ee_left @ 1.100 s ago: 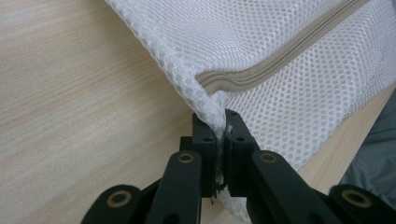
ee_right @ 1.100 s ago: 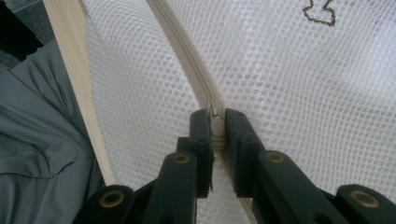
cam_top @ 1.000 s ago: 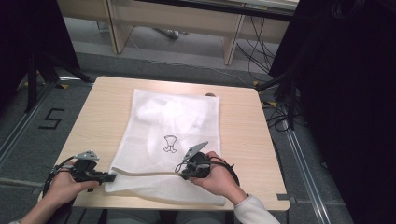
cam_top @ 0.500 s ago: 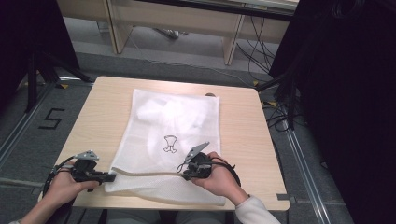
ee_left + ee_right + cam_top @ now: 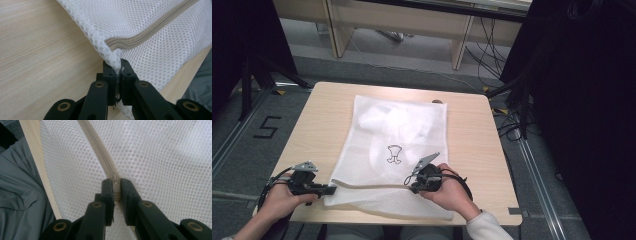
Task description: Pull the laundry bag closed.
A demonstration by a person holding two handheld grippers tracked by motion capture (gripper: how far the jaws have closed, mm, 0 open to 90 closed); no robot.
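A white mesh laundry bag (image 5: 397, 135) lies flat on the wooden table (image 5: 317, 125), with a small black logo near its middle and a beige zipper (image 5: 372, 186) running along its near end. My left gripper (image 5: 329, 190) is shut on the bag's near left corner (image 5: 113, 62), where the zipper (image 5: 150, 32) ends. My right gripper (image 5: 413, 186) is shut on the zipper pull (image 5: 115, 185) partway along the zipper line (image 5: 96, 147), with mesh on both sides of it. A hand holds each gripper at the table's near edge.
The table's near edge (image 5: 37, 165) runs just beside the bag. Grey clothing (image 5: 20, 195) of the person lies beyond that edge. Cables (image 5: 492, 55) trail on the floor behind the table, and dark curtains stand at right and left.
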